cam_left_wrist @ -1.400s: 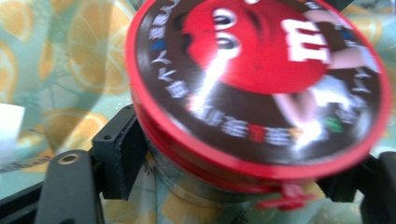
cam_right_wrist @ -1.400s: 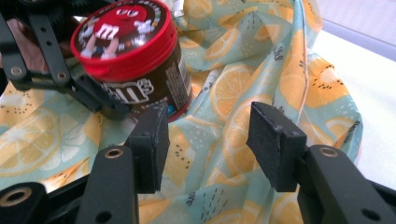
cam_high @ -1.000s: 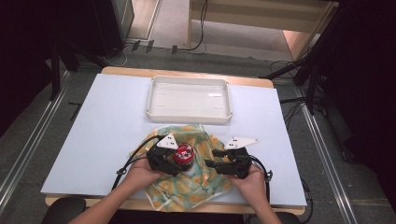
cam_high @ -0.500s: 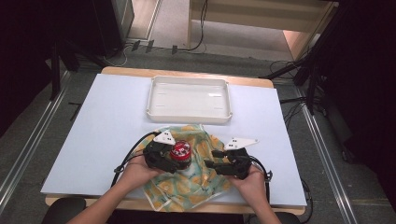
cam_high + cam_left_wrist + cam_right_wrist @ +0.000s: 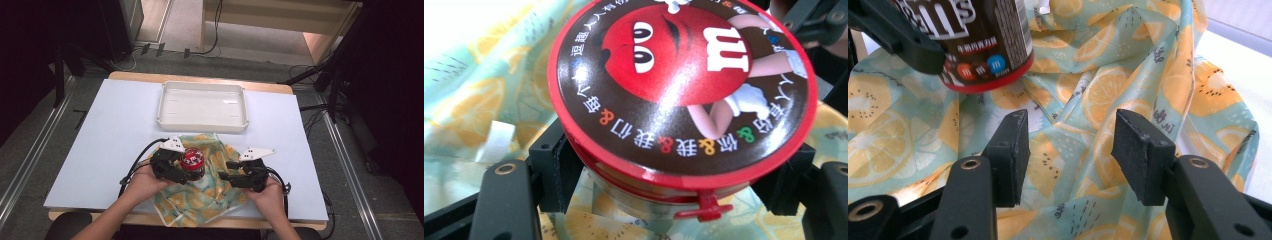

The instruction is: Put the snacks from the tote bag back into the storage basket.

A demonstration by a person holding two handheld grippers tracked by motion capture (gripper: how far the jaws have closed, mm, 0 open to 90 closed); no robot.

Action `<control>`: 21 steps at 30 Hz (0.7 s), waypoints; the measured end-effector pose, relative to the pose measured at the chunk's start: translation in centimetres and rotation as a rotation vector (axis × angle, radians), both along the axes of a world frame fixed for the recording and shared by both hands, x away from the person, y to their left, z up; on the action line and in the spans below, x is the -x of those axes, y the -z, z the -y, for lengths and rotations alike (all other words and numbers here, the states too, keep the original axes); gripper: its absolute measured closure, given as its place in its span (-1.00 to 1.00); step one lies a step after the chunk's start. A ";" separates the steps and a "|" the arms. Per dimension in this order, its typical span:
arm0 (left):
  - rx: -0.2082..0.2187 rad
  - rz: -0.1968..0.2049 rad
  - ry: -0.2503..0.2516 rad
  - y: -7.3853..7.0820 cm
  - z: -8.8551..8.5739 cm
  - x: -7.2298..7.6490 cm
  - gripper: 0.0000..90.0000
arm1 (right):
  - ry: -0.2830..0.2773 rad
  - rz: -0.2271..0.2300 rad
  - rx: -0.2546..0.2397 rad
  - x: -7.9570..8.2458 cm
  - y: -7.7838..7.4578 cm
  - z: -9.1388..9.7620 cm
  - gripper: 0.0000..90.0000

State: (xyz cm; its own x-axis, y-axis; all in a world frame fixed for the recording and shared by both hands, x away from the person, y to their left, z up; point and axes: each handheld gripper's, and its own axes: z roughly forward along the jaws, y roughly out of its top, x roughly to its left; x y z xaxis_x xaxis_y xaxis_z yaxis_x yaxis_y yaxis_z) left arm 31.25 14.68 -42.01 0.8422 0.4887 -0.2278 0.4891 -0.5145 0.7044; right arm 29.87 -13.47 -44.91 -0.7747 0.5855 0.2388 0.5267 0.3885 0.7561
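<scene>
On the table, high view: a white table (image 5: 100, 150) is seen from above, with a white tray (image 5: 202, 106) set at its far side and a cloth with an orange-slice print (image 5: 205, 197) spread at the near edge.
Left gripper, high view: the left gripper (image 5: 186, 170) is held over the left part of the cloth, and a candy can with a red lid (image 5: 192, 161) is clasped between its jaws.
Right gripper, high view: the right gripper (image 5: 226, 176) is held over the right part of the cloth, pointed toward the can and apart from it.
Left gripper view, can: the round lid of the can (image 5: 681, 85) is seen close up, tilted, with a red cartoon figure printed on it.
Left gripper view, grip: the can's body just under the lid is pressed by a black jaw on each side, so the can is held firmly; the cloth (image 5: 469, 100) lies below it.
Right gripper view, jaws: the jaws are spread wide with nothing between the pads, and only the cloth (image 5: 1128, 75) is seen beyond the gap.
Right gripper view, closing: the jaws have just been drawn slightly closer, and no thing is gripped.
Right gripper view, can: the can's brown side and red bottom rim (image 5: 983, 45) are seen at the upper left, raised clear of the cloth, with one jaw of the other gripper laid across its side.
</scene>
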 end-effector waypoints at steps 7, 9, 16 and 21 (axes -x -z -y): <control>0.015 0.023 -0.002 -0.8 -0.4 0.0 -0.43 | -0.017 0.005 0.009 0.2 0.1 -0.2 0.26; 0.007 0.026 -0.004 -1.0 -0.4 0.1 -0.43 | -0.015 0.005 0.010 0.3 0.1 -0.2 0.26; -0.014 0.033 -0.006 -1.6 -0.5 -0.1 -0.42 | -0.010 0.004 0.006 0.2 0.1 -0.2 0.25; -0.033 0.009 -0.012 -2.1 -0.5 -0.6 -0.42 | -0.013 0.006 0.003 0.3 0.0 -0.2 0.25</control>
